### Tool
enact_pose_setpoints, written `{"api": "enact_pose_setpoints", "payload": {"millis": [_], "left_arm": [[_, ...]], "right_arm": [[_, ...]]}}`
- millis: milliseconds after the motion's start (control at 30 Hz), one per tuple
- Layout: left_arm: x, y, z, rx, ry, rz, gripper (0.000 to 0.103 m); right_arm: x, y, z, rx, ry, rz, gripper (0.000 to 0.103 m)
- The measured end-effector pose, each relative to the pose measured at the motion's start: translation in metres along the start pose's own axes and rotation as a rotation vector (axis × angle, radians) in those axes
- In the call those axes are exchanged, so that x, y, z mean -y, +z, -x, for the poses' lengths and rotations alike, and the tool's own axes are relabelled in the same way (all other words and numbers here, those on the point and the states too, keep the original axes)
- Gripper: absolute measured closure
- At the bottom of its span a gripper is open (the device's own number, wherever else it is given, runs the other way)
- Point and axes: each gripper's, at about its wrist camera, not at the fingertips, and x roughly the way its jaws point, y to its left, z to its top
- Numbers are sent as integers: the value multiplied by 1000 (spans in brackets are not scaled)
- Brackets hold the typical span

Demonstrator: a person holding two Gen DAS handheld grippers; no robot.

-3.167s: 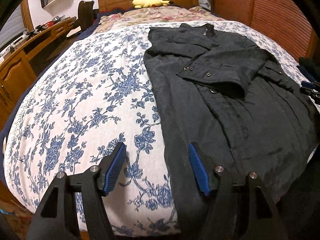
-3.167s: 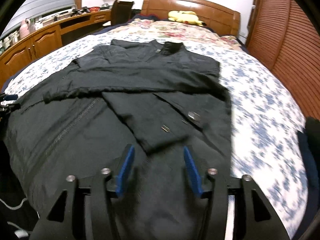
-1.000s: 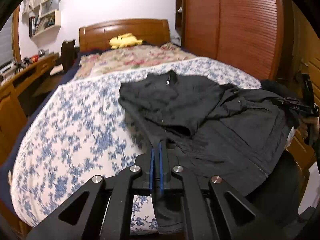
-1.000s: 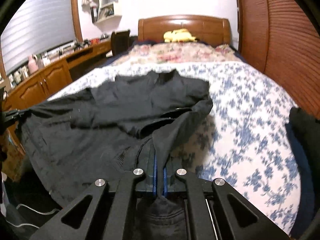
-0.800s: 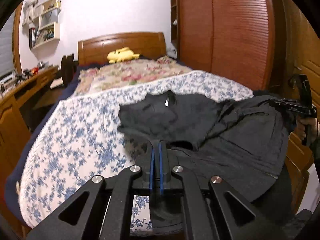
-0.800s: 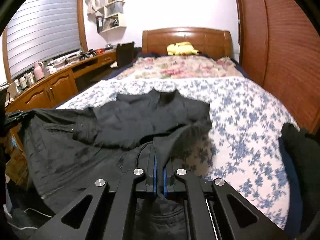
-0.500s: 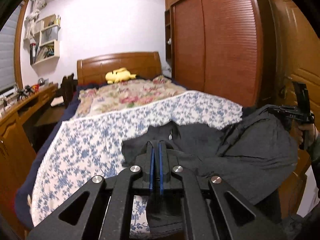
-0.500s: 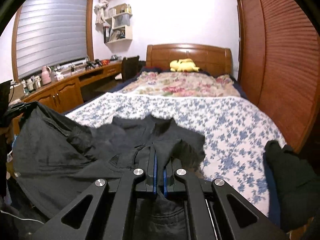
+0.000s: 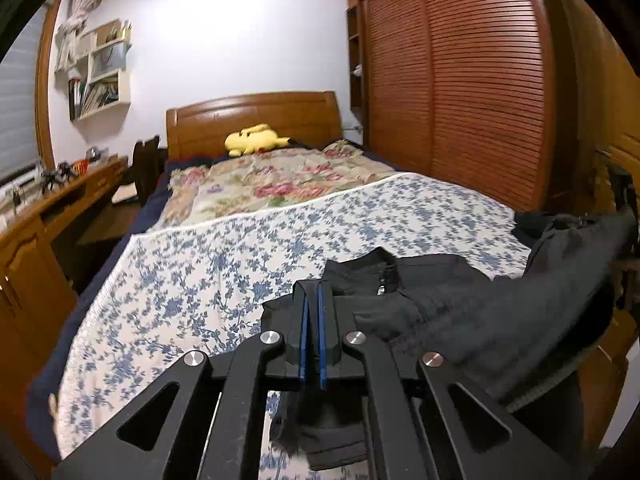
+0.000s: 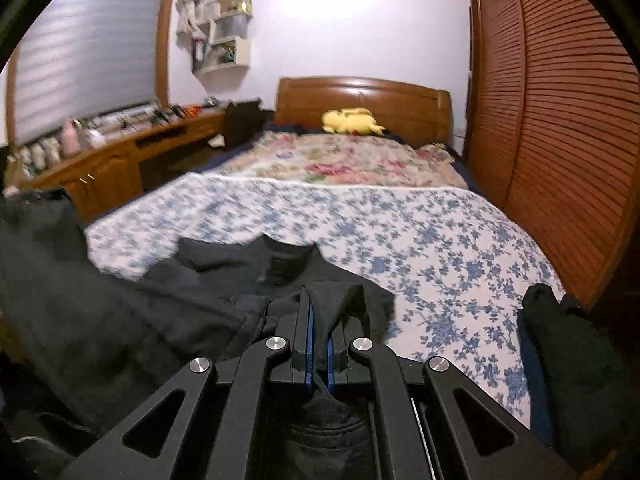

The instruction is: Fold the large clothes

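A large black jacket (image 9: 472,312) hangs between my two grippers above the foot of the bed, its collar (image 9: 376,268) resting on the blue floral bedspread (image 9: 224,264). My left gripper (image 9: 312,320) is shut on the jacket's hem at one corner. My right gripper (image 10: 318,332) is shut on the hem at the other corner, with the jacket (image 10: 132,304) stretching left and its collar (image 10: 286,258) ahead. The right gripper shows at the far right of the left wrist view (image 9: 624,200).
A yellow plush (image 9: 256,142) lies by the wooden headboard (image 9: 256,120). A floral quilt (image 10: 340,164) covers the bed's head end. A desk (image 10: 120,148) runs along the left. Slatted wardrobe doors (image 10: 560,120) stand right. Dark clothing (image 10: 568,344) lies at the bed's right corner.
Both grippers have closed on the jacket's hem and lifted it high off the bed, pulling the lower half up and back; only the collar end stays on the bedspread.
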Motion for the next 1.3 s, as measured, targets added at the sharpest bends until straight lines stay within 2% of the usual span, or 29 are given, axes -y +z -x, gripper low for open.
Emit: {"api": "enact_pose_setpoints", "payload": {"millis": [200,467,567,733,900,1067,1233,1300], "left_arm": [[-7,-3,-55,-3,29,23,99],[-27,-2,-101,11,28,73,99],[-38,-2,-117,21,34,99,99],[-56,-8,-142,17,-5,157,98],[-63,-14,-164,-20,-14,177,98],[-59,-16,-171,-45,1,152,98],[-60,-17,-170,-57,-9,161,98],[-59,-17,-169,-62,-5,158,98]], "right_arm": [[-3,13,-84,-46,-54,-13,99],[-8,27,-129,-54,-89,-27,99],[-5,33,-148,-65,-127,-25,99],[0,42,-188,-105,-125,-64,99],[-18,46,-209,-152,-150,-33,99],[-22,53,-215,-180,-158,-50,97],[-29,60,-210,-184,-167,-32,91],[-33,63,-207,-195,-170,-26,85]]}}
